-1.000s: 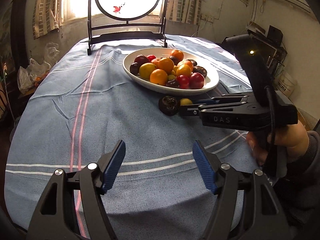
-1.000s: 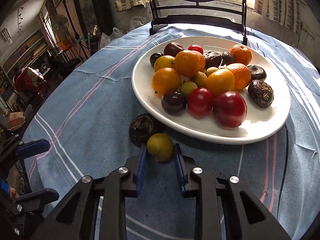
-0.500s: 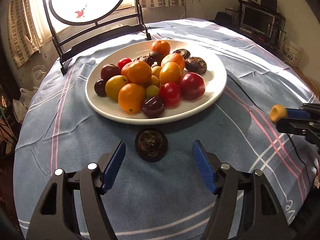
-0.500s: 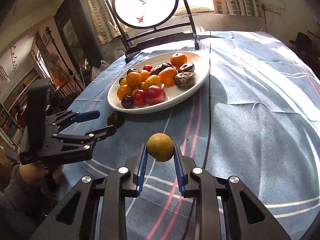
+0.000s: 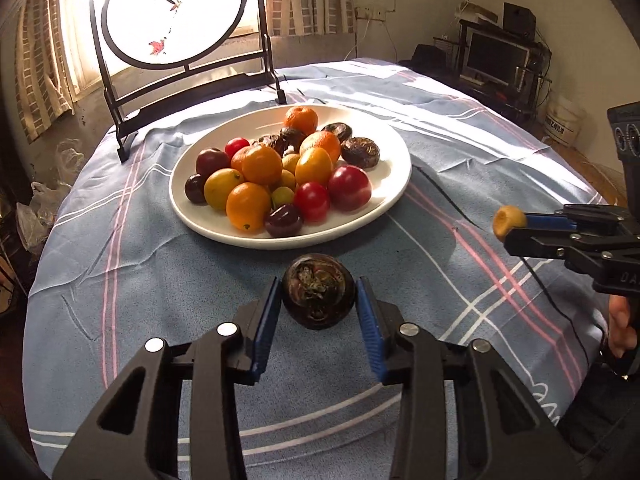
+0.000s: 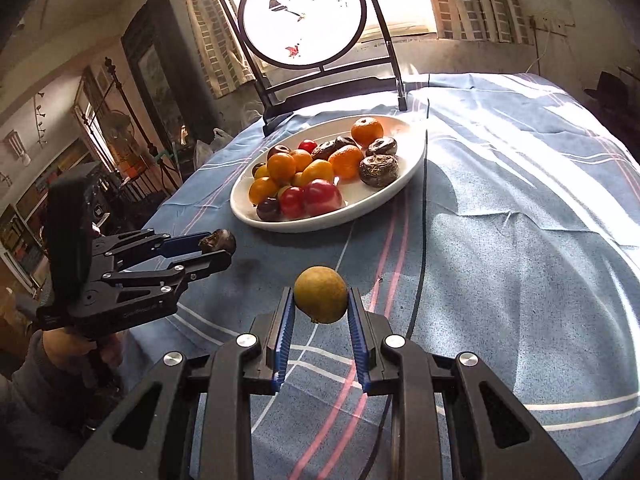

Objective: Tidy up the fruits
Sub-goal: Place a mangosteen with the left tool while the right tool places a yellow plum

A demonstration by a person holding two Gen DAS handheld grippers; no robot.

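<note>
many mixed fruits (image 5: 280, 176) heaped in the white plate (image 5: 394, 184).

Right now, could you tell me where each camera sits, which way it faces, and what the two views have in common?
Left wrist: sits on the left gripper, looking along its fingers past the dark wrinkled fruit they clamp, toward the white plate; the right gripper shows at right.
Right wrist: sits on the right gripper, looking past the yellow-brown fruit it clamps, toward the plate; the left gripper and holding hand show at left.
Shared: plate, both held fruits, round screen, blue tablecloth.
</note>
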